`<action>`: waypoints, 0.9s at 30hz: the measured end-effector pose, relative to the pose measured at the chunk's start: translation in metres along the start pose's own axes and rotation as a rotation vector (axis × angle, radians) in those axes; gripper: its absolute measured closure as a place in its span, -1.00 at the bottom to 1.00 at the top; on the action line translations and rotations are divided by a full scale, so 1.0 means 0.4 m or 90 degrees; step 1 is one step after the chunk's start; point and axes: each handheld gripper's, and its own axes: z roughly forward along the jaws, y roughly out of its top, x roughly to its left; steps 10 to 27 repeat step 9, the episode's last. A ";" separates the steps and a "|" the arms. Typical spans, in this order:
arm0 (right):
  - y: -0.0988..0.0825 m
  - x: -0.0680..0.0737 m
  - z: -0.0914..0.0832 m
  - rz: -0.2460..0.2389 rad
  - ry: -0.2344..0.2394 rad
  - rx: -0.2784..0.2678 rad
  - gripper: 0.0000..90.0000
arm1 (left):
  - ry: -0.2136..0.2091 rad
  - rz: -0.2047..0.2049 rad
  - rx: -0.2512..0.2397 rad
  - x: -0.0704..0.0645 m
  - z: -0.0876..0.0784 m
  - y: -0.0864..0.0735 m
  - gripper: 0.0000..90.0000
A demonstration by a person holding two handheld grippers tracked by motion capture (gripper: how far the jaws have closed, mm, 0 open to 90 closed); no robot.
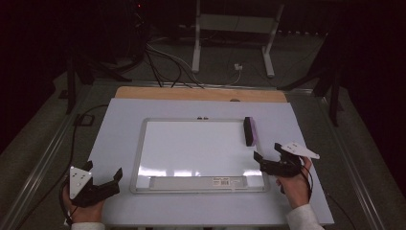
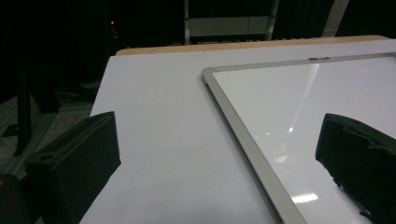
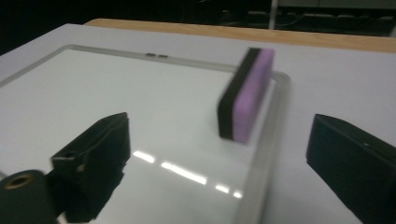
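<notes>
Eraser (image 1: 250,131) on whiteboard's (image 1: 191,148) right edge, right tool (image 1: 269,156) open nearby

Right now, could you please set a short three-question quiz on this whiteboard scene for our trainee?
1. True or false: the eraser lies on the left side of the whiteboard.
2. Which claw is nearer the eraser? A) the left claw B) the right claw
3. Fill in: the eraser's two layers are black and ____.

Key
1. False: in the high view it rests along the board's right frame, near the far corner.
2. B: the right claw hangs open just short of the eraser, with nothing between its jaws; the left claw is open at the board's near left corner.
3. Purple.
</notes>
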 end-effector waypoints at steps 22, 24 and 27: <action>-0.067 -0.012 -0.092 0.011 -0.007 -0.042 -0.95 | -0.001 -0.002 -0.005 0.002 -0.002 0.003 -0.99; -0.067 -0.012 -0.092 0.011 -0.007 -0.042 -0.95 | -0.001 -0.002 -0.005 0.002 -0.002 0.003 -0.99; -0.067 -0.012 -0.092 0.011 -0.007 -0.042 -0.95 | -0.001 -0.002 -0.005 0.002 -0.002 0.003 -0.99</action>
